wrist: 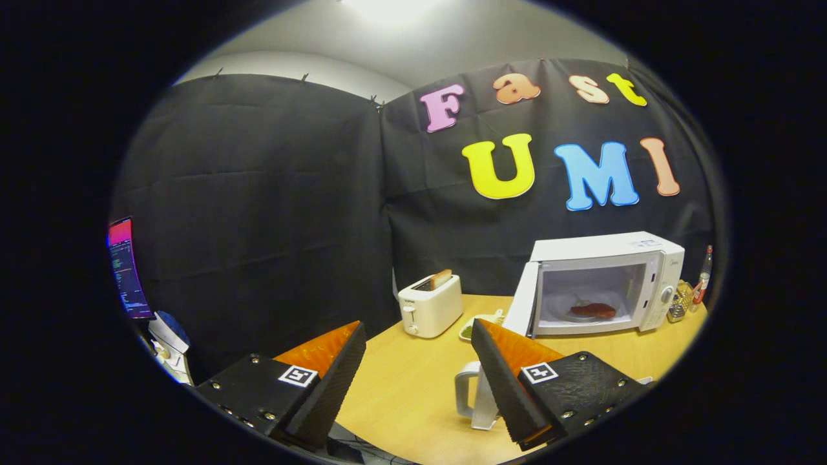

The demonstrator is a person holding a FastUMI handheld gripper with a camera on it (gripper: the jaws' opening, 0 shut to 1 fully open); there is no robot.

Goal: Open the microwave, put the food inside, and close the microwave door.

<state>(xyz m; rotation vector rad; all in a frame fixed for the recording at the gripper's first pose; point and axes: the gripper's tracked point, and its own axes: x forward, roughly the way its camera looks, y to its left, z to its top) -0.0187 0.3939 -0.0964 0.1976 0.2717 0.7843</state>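
**Gripper wide open and empty, microwave door open with food inside**

The gripper [413, 381] hangs above the wooden table [413, 387] with its fingers spread far apart and nothing between them, only bare tabletop showing in the gap. Well beyond the fingers, on the far right part of the table, stands the white microwave [607, 281]. Its door [521, 309] is swung out to the left and stands open. Inside the cavity, a reddish piece of food [593, 310] lies on the white turntable plate.

Just left of the open door a small dish [476, 325] with something green sits on the table, and further left stands a white toaster [430, 305] with a slice of bread [440, 278] poking out of its slot. A white handled object [470, 400] sits partly behind the right finger. Small bottles [691, 294] cluster at the microwave's right side. Off the table's left end a lit monitor [128, 268] is visible.
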